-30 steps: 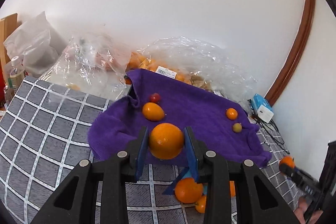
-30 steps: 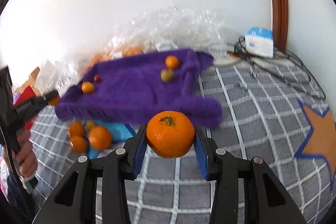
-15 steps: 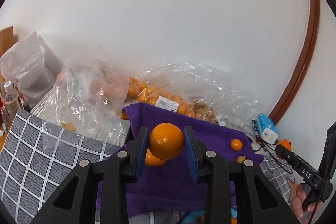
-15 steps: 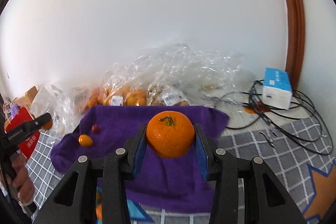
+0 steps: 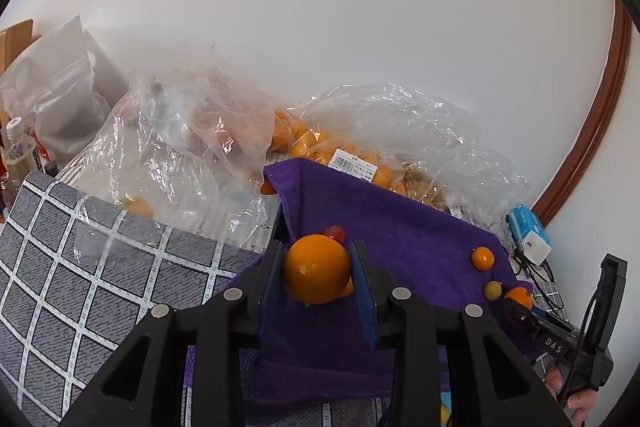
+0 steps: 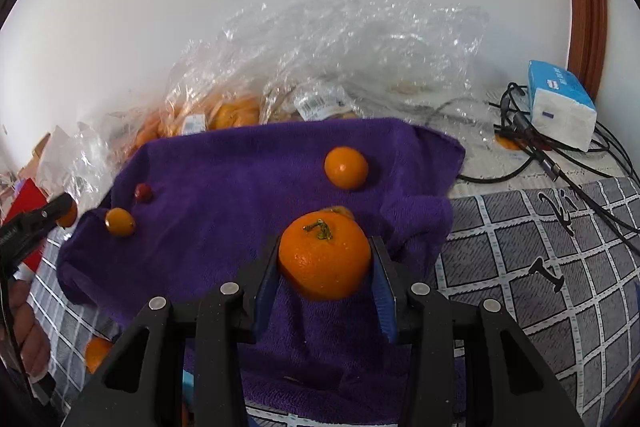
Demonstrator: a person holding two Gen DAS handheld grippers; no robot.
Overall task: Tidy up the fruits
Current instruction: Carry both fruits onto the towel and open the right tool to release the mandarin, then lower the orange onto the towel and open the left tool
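My left gripper [image 5: 317,273] is shut on a smooth orange [image 5: 316,268] and holds it over the left part of the purple towel [image 5: 400,227]. My right gripper [image 6: 325,263] is shut on a stemmed mandarin [image 6: 324,259] over the towel's [image 6: 232,187] right part. On the towel lie a small orange [image 6: 346,167], a kumquat [image 6: 119,222], a red cherry tomato [image 6: 143,191] and a greenish fruit [image 5: 492,290]. The right gripper also shows in the left wrist view [image 5: 520,301], and the left one in the right wrist view [image 6: 64,211].
Clear plastic bags of oranges [image 5: 320,147] lie behind the towel against the white wall. A blue-white tissue pack [image 6: 560,105] and black cables [image 6: 560,155] sit at the right. A loose orange [image 6: 96,353] lies on the checked cloth [image 6: 540,247] at the front left.
Both grippers, each still holding its fruit, have come down and forward over the purple towel; the views tilted from the wall toward the towel.
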